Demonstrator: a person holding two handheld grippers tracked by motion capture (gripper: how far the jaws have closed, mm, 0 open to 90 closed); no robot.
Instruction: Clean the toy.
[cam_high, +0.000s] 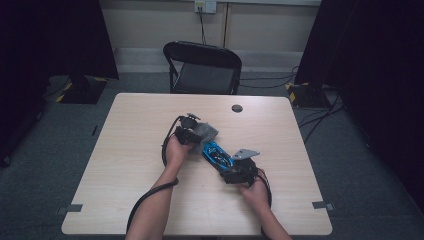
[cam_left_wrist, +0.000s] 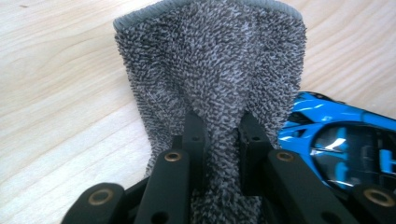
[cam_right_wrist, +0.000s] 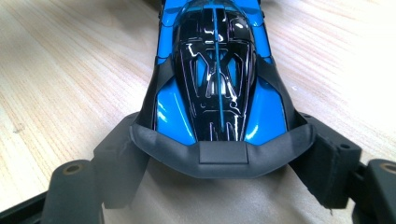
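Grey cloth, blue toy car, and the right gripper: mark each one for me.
grey cloth (cam_left_wrist: 210, 60), left gripper view, on its fuzzy pile above the jaws.
blue toy car (cam_right_wrist: 215, 70), right gripper view, on its black glossy canopy.
right gripper (cam_right_wrist: 219, 161), right gripper view, midway between its fingertips, at the car's rear.

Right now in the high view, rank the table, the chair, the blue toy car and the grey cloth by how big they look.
1. Table
2. Chair
3. Blue toy car and grey cloth: similar, both partly hidden, so unranked.
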